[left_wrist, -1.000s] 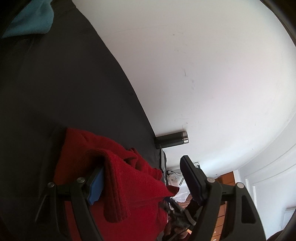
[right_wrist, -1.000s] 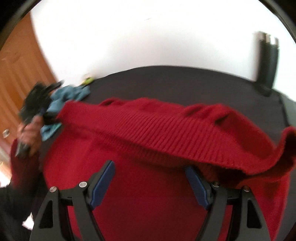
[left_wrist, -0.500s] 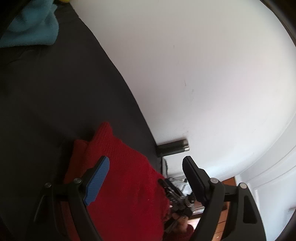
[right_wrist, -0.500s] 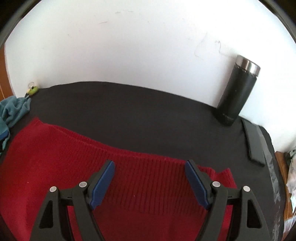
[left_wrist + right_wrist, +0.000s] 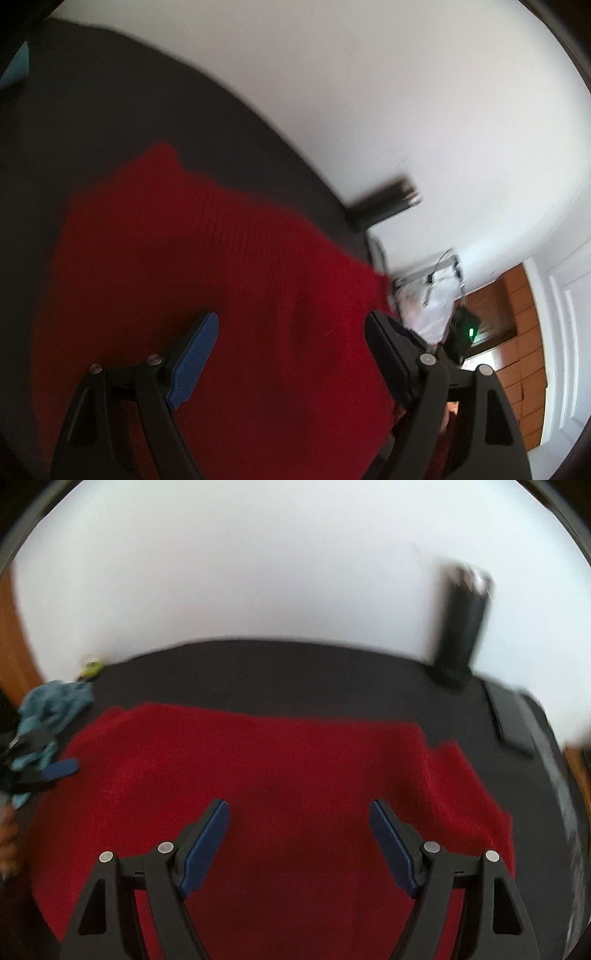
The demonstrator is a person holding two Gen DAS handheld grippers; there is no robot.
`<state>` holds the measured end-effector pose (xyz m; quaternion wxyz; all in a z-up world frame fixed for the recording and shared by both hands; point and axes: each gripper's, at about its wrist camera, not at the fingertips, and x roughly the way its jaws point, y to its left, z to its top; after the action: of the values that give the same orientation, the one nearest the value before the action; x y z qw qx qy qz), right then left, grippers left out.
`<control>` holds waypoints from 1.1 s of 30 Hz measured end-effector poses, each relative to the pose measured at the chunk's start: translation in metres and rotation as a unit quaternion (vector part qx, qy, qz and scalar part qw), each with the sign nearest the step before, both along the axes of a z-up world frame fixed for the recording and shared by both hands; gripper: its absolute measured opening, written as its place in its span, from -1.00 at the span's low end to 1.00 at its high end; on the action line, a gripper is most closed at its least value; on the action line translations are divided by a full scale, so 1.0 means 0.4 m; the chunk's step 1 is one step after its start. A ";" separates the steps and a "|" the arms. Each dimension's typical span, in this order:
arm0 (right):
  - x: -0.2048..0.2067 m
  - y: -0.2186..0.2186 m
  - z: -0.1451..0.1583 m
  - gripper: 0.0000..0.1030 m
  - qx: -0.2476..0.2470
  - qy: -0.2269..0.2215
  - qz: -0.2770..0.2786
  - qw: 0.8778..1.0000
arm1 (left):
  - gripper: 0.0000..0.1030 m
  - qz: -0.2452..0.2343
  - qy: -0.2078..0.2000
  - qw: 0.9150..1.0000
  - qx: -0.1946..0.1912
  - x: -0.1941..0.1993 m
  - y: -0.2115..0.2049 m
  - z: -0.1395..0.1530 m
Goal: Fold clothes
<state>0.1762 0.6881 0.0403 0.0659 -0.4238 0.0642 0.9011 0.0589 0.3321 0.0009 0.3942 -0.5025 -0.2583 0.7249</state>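
Observation:
A red knit sweater lies folded flat on the black tabletop; it also shows in the left wrist view. My left gripper hovers open and empty above the sweater's left part. My right gripper hovers open and empty above the sweater's middle. The left gripper's blue fingertip shows at the sweater's left edge in the right wrist view. Both views are blurred by motion.
A black tumbler with a steel rim stands at the back right against the white wall. A flat dark device lies beside it. A teal cloth is bunched at the table's left. A small yellow-green object sits behind it.
A second ago both grippers held the sweater's hem raised. The hem has been laid down, both grippers have let go and pulled back above the flat sweater.

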 end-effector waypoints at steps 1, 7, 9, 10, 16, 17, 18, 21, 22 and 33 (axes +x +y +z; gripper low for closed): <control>-0.005 0.028 -0.024 0.56 -0.019 -0.010 -0.010 1.000 | 0.63 -0.003 -0.001 1.000 -0.010 0.001 0.005 -0.008; 0.024 0.114 -0.021 0.57 -0.087 0.000 -0.040 0.995 | 0.63 -0.011 0.011 1.000 -0.017 0.010 0.027 -0.021; 0.047 0.107 0.007 0.58 -0.061 0.010 -0.048 0.997 | 0.63 -0.012 0.018 0.999 -0.025 0.011 0.064 -0.026; 0.066 0.102 0.022 0.58 -0.049 0.017 -0.052 0.997 | 0.63 -0.014 0.024 0.999 -0.031 0.015 0.068 -0.024; 0.194 0.084 0.041 0.60 -0.047 0.034 -0.057 0.997 | 0.63 -0.019 0.054 0.997 -0.057 0.033 0.070 -0.025; 0.207 0.078 0.021 0.60 -0.044 0.025 -0.057 0.997 | 0.63 -0.019 0.056 0.996 -0.059 0.033 0.071 -0.026; 0.216 0.073 0.000 0.60 -0.041 0.013 -0.057 0.997 | 0.63 -0.019 0.058 0.996 -0.059 0.030 0.076 -0.027; 0.228 0.087 -0.044 0.61 -0.044 -0.001 -0.067 0.997 | 0.63 -0.021 0.063 0.996 -0.058 0.025 0.103 -0.031; 0.237 0.088 -0.047 0.61 -0.043 0.004 -0.067 0.997 | 0.63 -0.022 0.065 0.996 -0.058 0.025 0.103 -0.031; 0.324 0.101 -0.044 0.69 -0.064 0.033 -0.085 0.994 | 0.64 -0.033 0.095 0.992 -0.078 0.034 0.124 -0.028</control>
<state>0.3059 0.7285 0.0227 0.1127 -0.3904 0.1591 0.8998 0.0723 0.3816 -0.0103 0.4007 -0.4684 -0.1456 0.7739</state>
